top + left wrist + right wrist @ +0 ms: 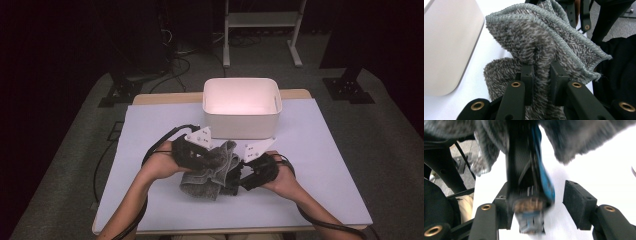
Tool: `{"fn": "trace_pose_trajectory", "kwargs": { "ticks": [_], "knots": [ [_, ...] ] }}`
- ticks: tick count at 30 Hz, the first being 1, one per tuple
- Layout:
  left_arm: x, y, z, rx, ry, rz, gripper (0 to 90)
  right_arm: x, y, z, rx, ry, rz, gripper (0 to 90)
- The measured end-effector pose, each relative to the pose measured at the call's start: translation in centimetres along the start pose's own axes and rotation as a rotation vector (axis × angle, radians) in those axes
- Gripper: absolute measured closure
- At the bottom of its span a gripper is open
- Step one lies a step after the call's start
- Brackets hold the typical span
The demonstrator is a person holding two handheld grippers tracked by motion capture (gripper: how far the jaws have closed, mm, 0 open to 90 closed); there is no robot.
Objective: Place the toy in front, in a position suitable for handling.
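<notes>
Closest to us in the left gripper view, our left tongs (541, 82) are pinched tight on a fold of the grey towel (541, 42), the pads pressed into the pile from both sides, while the towel's hemmed edge rises above them. In the right gripper view our right tongs (539, 205) stand partly apart, with a blurred dark object with a blue strip (531, 187) between them; it lies against one pad and clear of the other, so we do not count it as gripped, and what the object is we cannot tell. From the high view we see the grey towel (210, 170) bunched up between our two hands near the middle of the worktop (320, 165), its lower part resting on the pale surface and its upper part lifted at our left tongs (200, 152). Our right tongs (240, 177) sit just beside the towel's right edge. Behind the towel, toward the far edge of the worktop, stands a white bin (241, 102) with an open top, apart from both hands.
</notes>
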State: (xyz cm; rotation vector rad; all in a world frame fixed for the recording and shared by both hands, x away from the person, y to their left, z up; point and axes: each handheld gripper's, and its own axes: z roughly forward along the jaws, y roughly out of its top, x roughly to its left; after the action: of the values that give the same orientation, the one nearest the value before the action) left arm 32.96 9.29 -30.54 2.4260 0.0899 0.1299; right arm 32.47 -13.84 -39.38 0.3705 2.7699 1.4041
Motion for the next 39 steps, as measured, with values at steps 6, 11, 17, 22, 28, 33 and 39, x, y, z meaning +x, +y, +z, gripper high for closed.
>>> {"fn": "trace_pose_trajectory", "kwargs": {
  "ticks": [6,11,17,22,28,33,39],
  "knots": [
    [0.1,0.3,0.2,0.013,-0.01,0.006,76.3,0.3,-1.5,-1.0,-0.042,0.005,0.026,58.6],
    [0.1,0.0,0.0,0.017,-0.004,-0.006,76.2,0.2,-0.7,-0.9,-0.059,0.021,0.016,58.1],
    [0.2,-0.5,-0.4,0.018,0.002,-0.01,76.0,0.7,0.5,-0.3,-0.016,-0.002,-0.046,59.9],
    [-0.1,0.1,-0.5,0.026,0.008,0.007,76.0,0.9,1.0,-0.2,0.008,-0.005,-0.064,60.2],
    [-0.3,2.2,-0.3,0.064,-0.009,0.049,76.7,1.1,1.4,0.0,0.002,-0.005,-0.077,60.6],
    [-0.4,4.1,0.4,0.063,-0.03,0.081,76.6,1.0,1.5,-0.1,-0.015,-0.005,-0.071,61.3],
    [0.0,5.2,1.9,0.085,-0.06,0.075,76.6,0.7,1.3,-0.1,-0.029,-0.001,-0.053,61.3]
  ]
}}
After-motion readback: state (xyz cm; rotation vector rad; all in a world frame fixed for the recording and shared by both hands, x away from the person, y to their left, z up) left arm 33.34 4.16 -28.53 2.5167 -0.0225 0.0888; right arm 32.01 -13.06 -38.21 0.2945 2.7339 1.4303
